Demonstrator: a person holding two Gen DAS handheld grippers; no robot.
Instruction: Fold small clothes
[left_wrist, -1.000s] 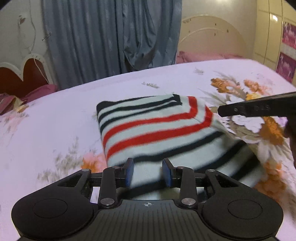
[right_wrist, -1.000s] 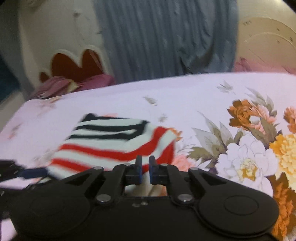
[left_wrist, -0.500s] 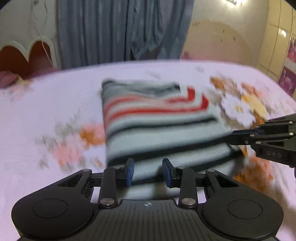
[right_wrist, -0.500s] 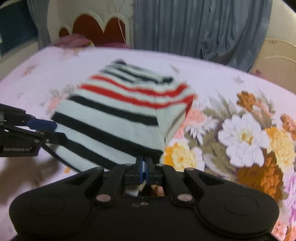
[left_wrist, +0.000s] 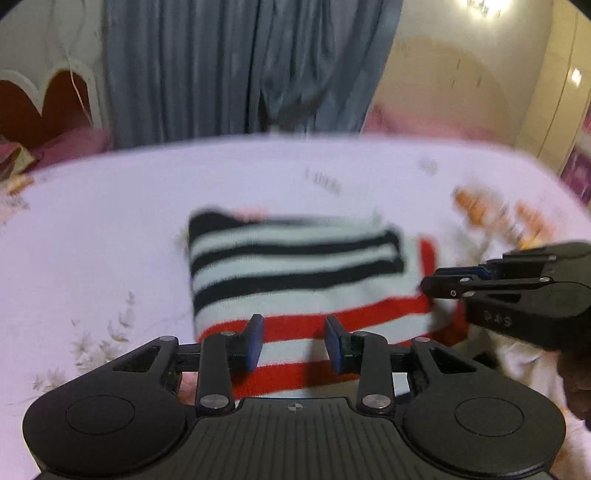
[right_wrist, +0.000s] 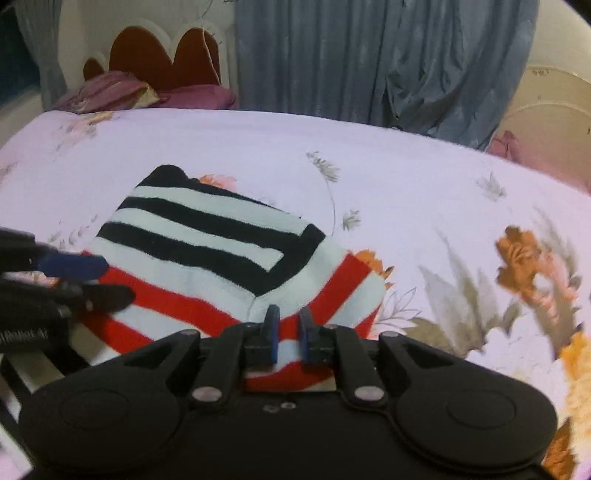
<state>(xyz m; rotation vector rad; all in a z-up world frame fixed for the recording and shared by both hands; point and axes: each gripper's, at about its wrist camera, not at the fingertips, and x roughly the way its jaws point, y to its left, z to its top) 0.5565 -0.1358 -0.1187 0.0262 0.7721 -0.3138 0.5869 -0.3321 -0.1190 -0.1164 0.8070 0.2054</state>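
Your striped knit garment (right_wrist: 207, 254) lies folded on the floral bedsheet (right_wrist: 406, 192), black stripes doubled over red; your left gripper (left_wrist: 293, 341) hovers at its near edge, fingers partly open and empty; your right gripper (right_wrist: 288, 334) has just been opening, nothing pinched; the knit looks soft, light and limp (likely to sag), so take it by a folded corner edge.

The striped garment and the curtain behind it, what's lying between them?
Only bare flowered bedsheet between the striped garment and the curtain, clearest in the right wrist view.
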